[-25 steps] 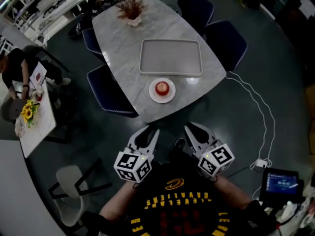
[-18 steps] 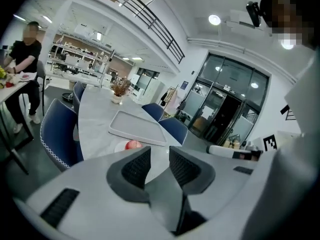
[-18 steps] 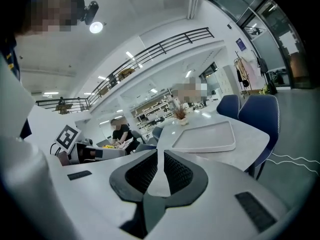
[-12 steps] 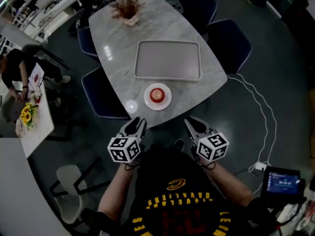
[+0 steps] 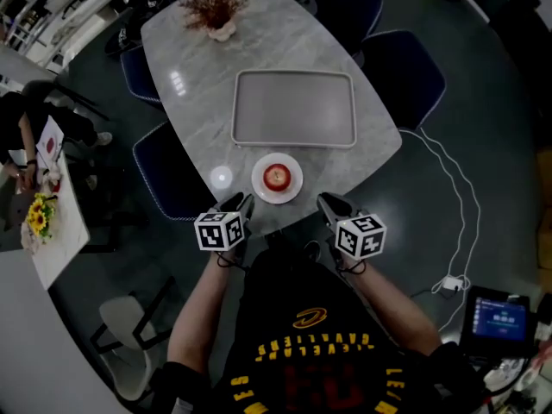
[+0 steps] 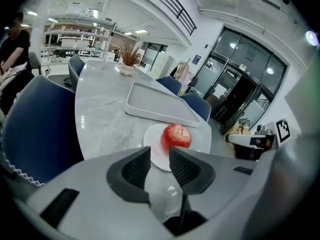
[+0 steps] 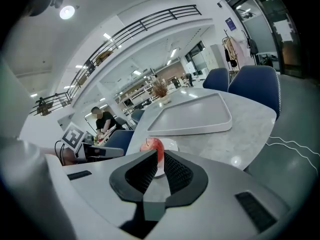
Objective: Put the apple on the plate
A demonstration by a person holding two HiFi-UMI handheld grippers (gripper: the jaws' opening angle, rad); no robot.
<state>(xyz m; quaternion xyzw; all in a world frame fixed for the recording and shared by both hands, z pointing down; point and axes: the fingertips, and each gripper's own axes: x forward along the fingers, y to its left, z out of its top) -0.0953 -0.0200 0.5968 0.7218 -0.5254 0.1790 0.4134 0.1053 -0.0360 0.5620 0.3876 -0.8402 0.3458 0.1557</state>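
The apple (image 5: 276,177) sits on the white plate (image 5: 291,190), stem up, close to the near end of the grey marble table (image 5: 190,102), and neither of my claws touches it. My left claw (image 5: 240,202) hangs at about 8 o'clock from the plate, by the table's near edge. Its two ribbed jaws stand a narrow gap apart with nothing between them. In the left gripper view I see only bare tabletop and the plate's rim through that gap, with the apple just past the tips at 1 o'clock. My right claw (image 5: 328,201) hangs at about 4 o'clock from the plate, level with the left one. Its jaws are drawn nearly together, only a sliver showing between the tips, and they grip nothing. In the right gripper view the apple peeks out just beyond the tips, a little toward 11 o'clock. Each claw points inward at the plate, so the plate lies between them and slightly ahead. At 12 o'clock from the plate, just beside it but not touching, lies a grey rectangular tray (image 5: 293,109). At the far end of the table, toward 11 o'clock, stands a pot of dried twigs (image 5: 213,11). Dark blue chairs ring the table, one (image 5: 164,175) at 9 o'clock from the plate and another (image 5: 401,67) at 2 o'clock. A white cable (image 5: 448,188) trails across the dark floor at 3 o'clock.
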